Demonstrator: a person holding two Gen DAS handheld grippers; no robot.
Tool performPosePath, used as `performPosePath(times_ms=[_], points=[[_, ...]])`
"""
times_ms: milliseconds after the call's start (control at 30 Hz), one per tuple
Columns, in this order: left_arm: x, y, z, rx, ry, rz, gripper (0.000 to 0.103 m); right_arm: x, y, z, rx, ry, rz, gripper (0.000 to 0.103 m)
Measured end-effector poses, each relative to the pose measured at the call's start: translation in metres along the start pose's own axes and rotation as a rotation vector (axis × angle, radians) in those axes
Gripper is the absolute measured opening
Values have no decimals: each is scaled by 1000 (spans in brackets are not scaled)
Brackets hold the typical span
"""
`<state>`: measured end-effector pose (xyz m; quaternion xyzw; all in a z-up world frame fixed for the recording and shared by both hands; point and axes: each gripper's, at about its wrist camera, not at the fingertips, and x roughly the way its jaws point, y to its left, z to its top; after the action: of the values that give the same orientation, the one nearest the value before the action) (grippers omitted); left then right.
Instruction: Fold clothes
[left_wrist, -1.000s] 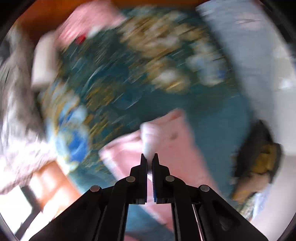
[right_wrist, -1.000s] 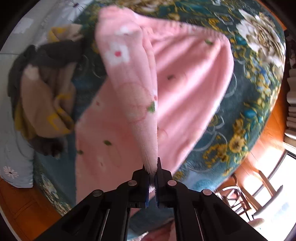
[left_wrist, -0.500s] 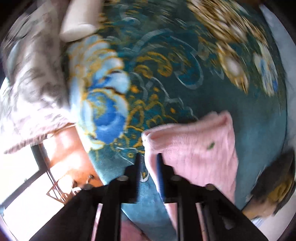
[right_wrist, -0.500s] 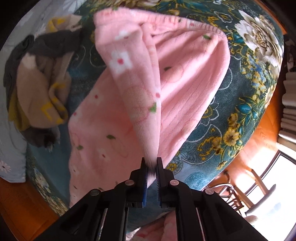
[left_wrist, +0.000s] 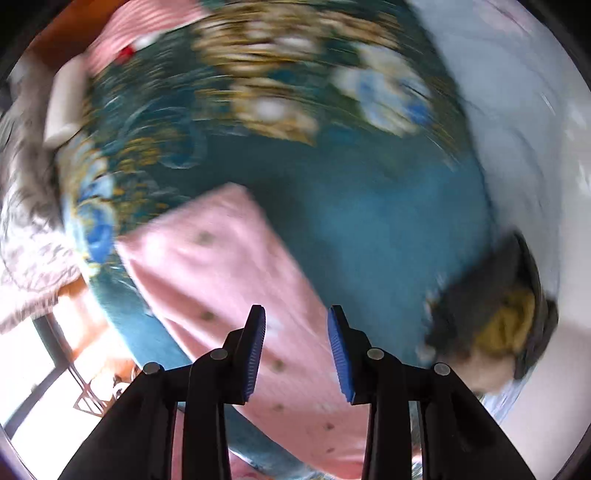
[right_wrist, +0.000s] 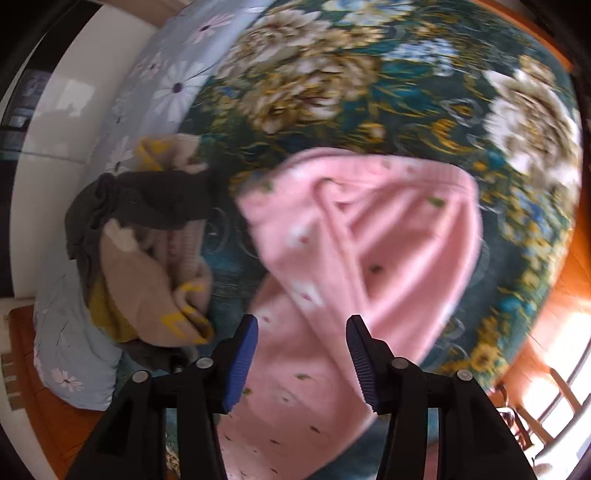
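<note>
A pink fleece garment (right_wrist: 369, 258) with small flower prints lies on the teal floral bedspread (right_wrist: 332, 92), one part doubled over on top of the rest. My right gripper (right_wrist: 301, 336) hangs above it, jaws opening, with no cloth touching its blue pads (right_wrist: 242, 354). In the left wrist view, which is blurred, the same pink garment (left_wrist: 221, 280) lies flat below my left gripper (left_wrist: 297, 332). Its jaws are opening too, and nothing is between them.
A heap of dark grey, tan and yellow clothes (right_wrist: 147, 258) sits left of the pink garment, next to a pale blue daisy-print pillow (right_wrist: 70, 354). Grey patterned bedding (left_wrist: 26, 229) and a white object (left_wrist: 62, 107) lie at the bed's edge. The orange wooden floor (right_wrist: 561, 306) shows beyond it.
Both grippers were shut on pink cloth and have let it go. The raised fold has dropped onto the bed. Both grippers have lifted away from the garment.
</note>
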<state>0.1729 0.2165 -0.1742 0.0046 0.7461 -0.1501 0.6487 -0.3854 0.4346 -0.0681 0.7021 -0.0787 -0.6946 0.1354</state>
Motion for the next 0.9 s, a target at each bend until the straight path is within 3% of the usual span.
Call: performPosePath(times_ms=[233, 433, 467, 567, 600, 667, 767, 867, 900], points=[[-18, -75, -113, 190, -54, 69, 36, 77, 54, 61, -166, 104, -69, 59], [-17, -72, -168, 207, -47, 181, 36, 125, 55, 90, -171, 150, -229, 59], [-17, -70, -173, 195, -45, 195, 36, 128, 52, 92, -164, 159, -237, 55], [-21, -69, -181, 157, -53, 205, 36, 128, 38, 101, -159, 176, -253, 22], [-22, -72, -184, 155, -61, 202, 36, 126, 34, 104, -158, 184, -240, 16], [-24, -82, -189, 170, -72, 196, 36, 111, 29, 114, -156, 191, -128, 13], [-24, -102, -199, 221, -77, 183, 36, 56, 15, 132, -134, 158, 161, 13], [-20, -116, -207, 263, -68, 188, 36, 3, -27, 138, -123, 104, 443, 13], [-18, -118, -209, 268, -61, 188, 36, -6, -46, 139, -120, 91, 474, 13]])
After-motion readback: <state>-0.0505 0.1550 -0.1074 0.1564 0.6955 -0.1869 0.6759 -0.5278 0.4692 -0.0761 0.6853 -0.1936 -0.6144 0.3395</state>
